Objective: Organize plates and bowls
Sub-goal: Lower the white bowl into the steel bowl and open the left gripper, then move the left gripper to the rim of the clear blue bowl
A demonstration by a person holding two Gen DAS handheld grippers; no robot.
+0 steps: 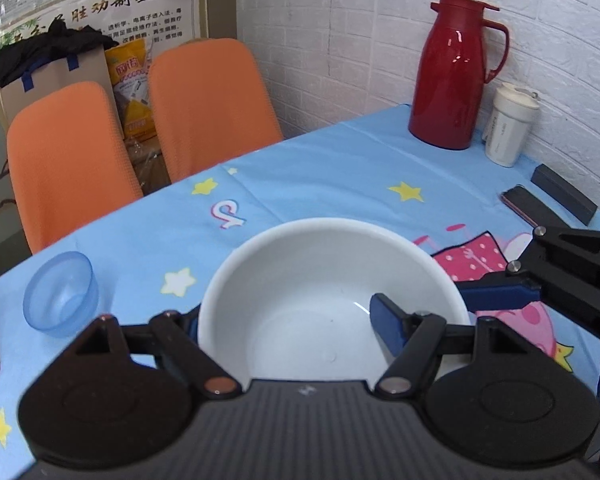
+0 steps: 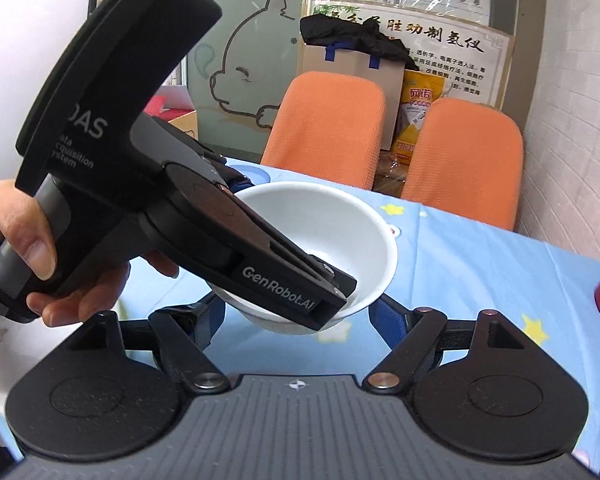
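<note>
The main risk was that the white bowl [image 1: 300, 304] would slip or tip as it hung between two tools at once. It sat over the near part of the blue table [image 1: 340, 168], seemingly raised a little off the cloth, and neither tool had a hold on it that looked firm. If the two hands had drifted apart or turned at different rates, the smooth glazed wall could have slid off a pad and the bowl dropped onto the table, or knocked the small blue bowl [image 1: 60, 296] near the left edge. The red jug [image 1: 452, 76] and the white cup beside it stood well apart at the far corner, so they looked safe. The left gripper [image 1: 288, 316] stood about half open and straddled the bowl's wall, with one blue finger inside the bowl and the other outside its left rim, mostly hidden behind it. Whether those pads actually pressed on the wall could not be told, since the inner finger seemed to sit clear of the side. The right gripper [image 2: 298, 312] was spread wide around the lower body of the bowl, a finger on each side and both apparently touching it, so it seemed to be clasping the bowl from outside. A hand [image 2: 24, 240] held the left tool's handle, and that tool's arm lay across the bowl's mouth.
</note>
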